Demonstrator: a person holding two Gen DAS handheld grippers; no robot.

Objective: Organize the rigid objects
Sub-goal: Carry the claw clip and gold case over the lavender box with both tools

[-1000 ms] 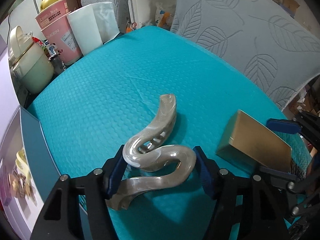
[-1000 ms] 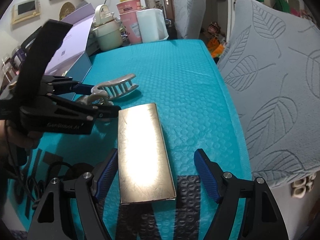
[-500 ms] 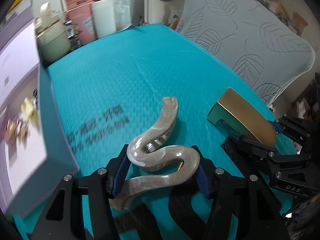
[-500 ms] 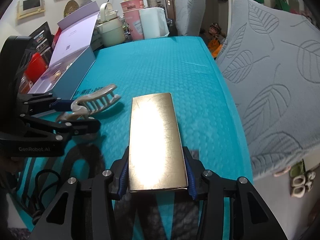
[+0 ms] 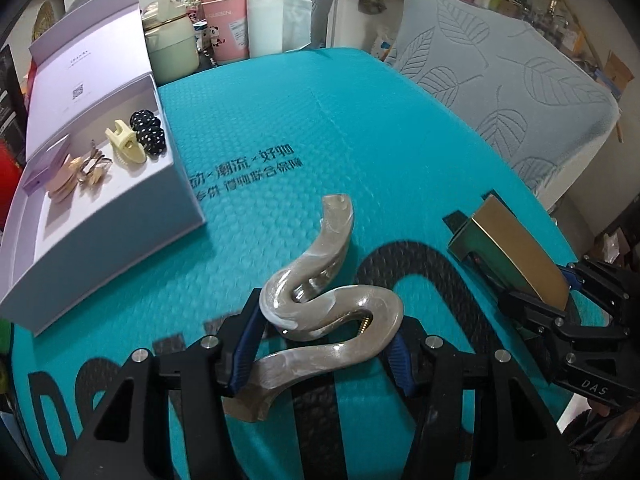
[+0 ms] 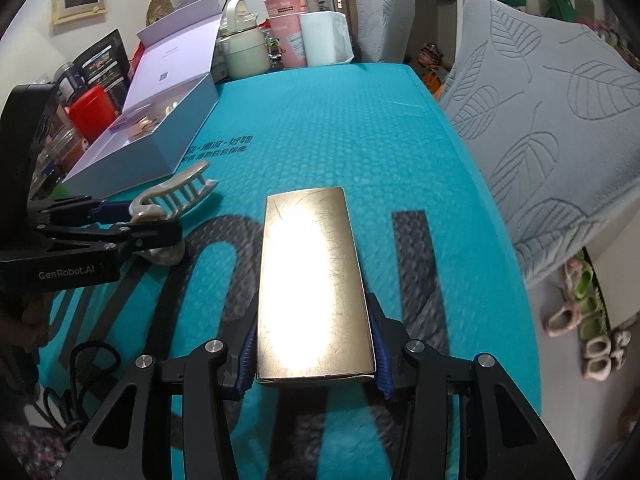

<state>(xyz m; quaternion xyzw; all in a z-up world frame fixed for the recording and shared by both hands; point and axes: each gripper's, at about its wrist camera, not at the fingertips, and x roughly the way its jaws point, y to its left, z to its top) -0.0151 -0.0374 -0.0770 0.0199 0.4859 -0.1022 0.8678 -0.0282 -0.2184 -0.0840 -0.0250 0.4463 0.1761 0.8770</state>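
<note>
Across the whole view we see a teal mat. At its left edge lies an open lilac box of hair clips. Our right gripper clenches a flat gold box by its near end, above the mat's right side. Our left gripper grasps a marbled beige S-shaped claw clip, between the two boxes.

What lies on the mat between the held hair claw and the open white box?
Nothing: in the left wrist view, only bare teal mat with printed characters separates the hair claw from the box.
</note>
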